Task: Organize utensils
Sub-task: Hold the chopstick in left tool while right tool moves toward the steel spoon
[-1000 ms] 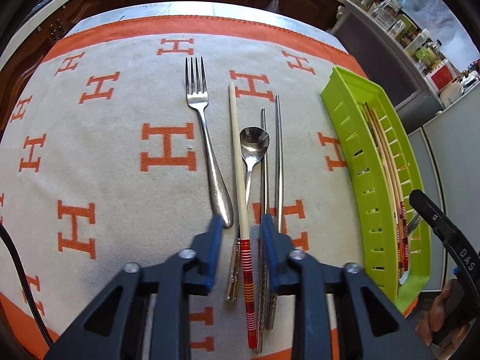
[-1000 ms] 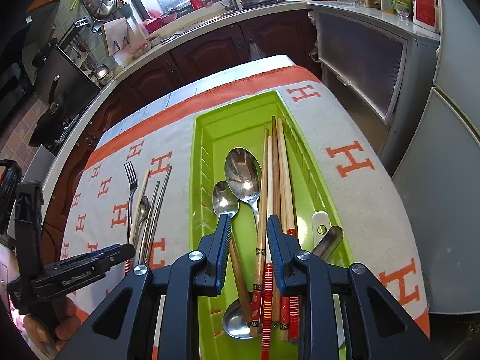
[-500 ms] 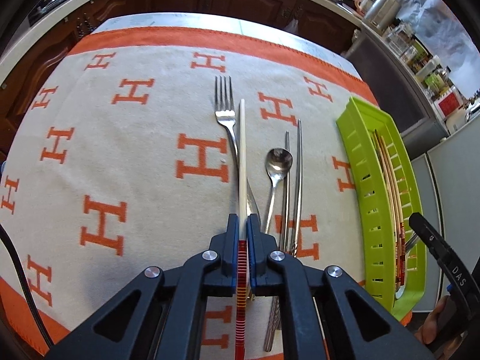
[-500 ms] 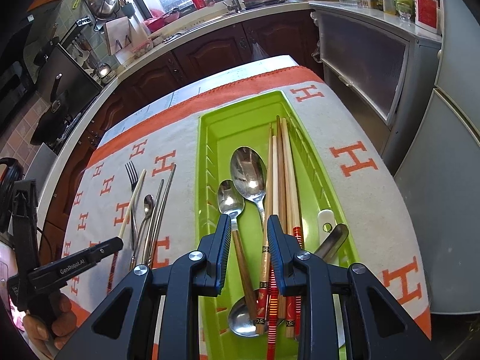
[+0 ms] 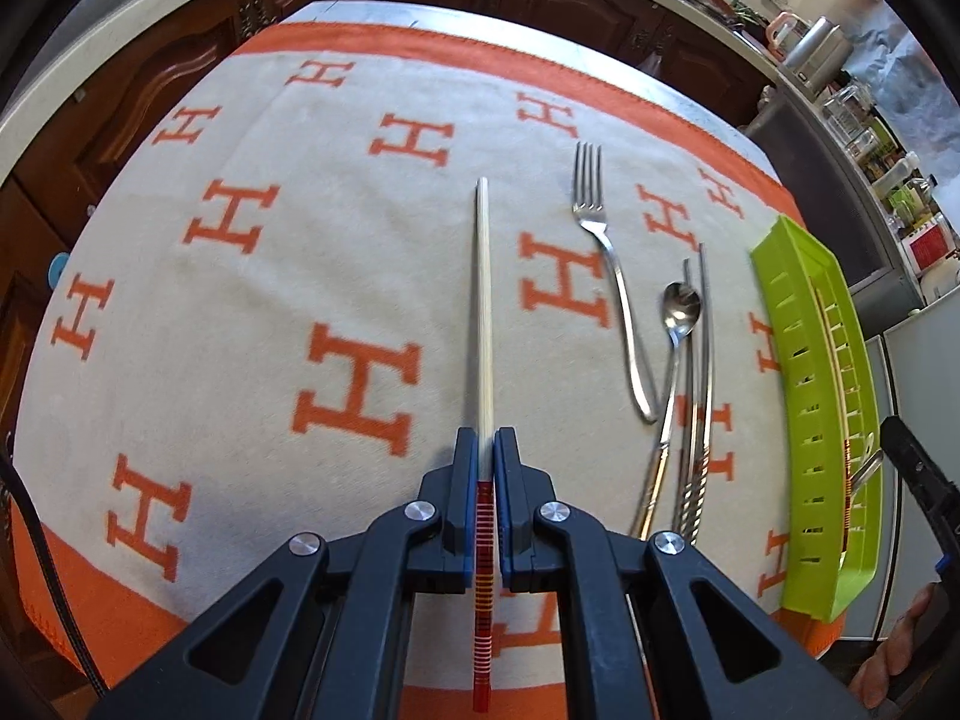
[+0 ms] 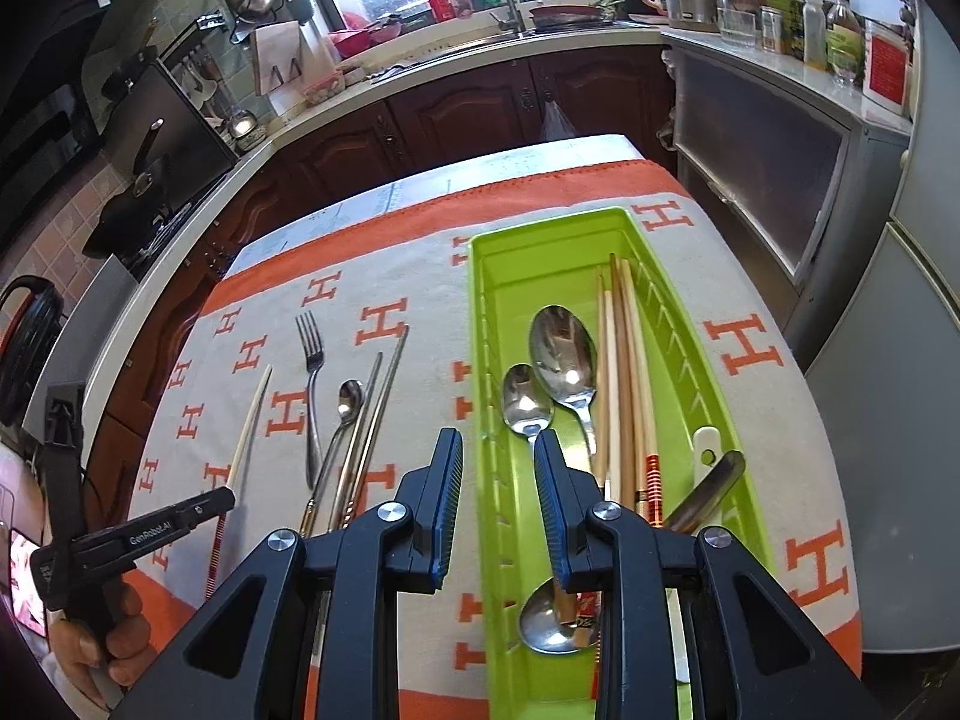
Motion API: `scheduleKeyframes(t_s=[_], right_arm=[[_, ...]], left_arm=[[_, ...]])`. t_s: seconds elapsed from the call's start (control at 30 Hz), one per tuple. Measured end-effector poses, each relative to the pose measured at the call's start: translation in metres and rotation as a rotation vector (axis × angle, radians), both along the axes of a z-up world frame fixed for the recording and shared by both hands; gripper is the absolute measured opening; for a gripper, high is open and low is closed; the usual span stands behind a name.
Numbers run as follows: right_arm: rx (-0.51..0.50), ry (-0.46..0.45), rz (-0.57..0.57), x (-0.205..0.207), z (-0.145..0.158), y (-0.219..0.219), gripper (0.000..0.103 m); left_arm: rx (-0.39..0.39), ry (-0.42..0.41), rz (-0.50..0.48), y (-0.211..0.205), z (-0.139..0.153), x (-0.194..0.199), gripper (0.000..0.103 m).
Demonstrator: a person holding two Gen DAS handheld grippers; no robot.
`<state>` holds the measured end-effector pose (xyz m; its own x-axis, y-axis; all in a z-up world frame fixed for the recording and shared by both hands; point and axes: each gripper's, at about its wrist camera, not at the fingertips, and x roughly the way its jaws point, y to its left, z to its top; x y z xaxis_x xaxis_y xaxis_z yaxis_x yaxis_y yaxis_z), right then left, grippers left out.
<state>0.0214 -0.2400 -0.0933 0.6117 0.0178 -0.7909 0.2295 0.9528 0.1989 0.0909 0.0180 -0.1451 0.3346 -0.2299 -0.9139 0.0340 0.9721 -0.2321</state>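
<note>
Left gripper (image 5: 486, 450) clenched on slim wooden chopstick (image 5: 483, 306) above the woven orange-lettered cloth (image 5: 252, 324); right gripper (image 6: 497, 468) parted, empty, over slotted green plastic tray (image 6: 708, 360) of steel spoons.

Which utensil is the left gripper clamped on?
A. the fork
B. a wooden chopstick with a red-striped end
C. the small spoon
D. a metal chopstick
B: the left gripper has its jaws shut on the wooden chopstick, while the fork lies untouched on the cloth.
</note>
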Motion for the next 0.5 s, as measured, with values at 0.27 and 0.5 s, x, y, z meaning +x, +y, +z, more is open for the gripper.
scheduleKeyframes(t_s=[0.27, 0.5], right_arm=[[-0.016, 0.007, 0.053, 0.002, 0.005, 0.025, 0.025], [-0.011, 0.027, 0.084, 0.006, 0.000, 0.035, 0.025]], left_arm=[[-0.037, 0.030, -0.036, 0.012, -0.011, -0.004, 0.003], [-0.048, 0.041, -0.052, 0.010, -0.010, 0.002, 0.006]])
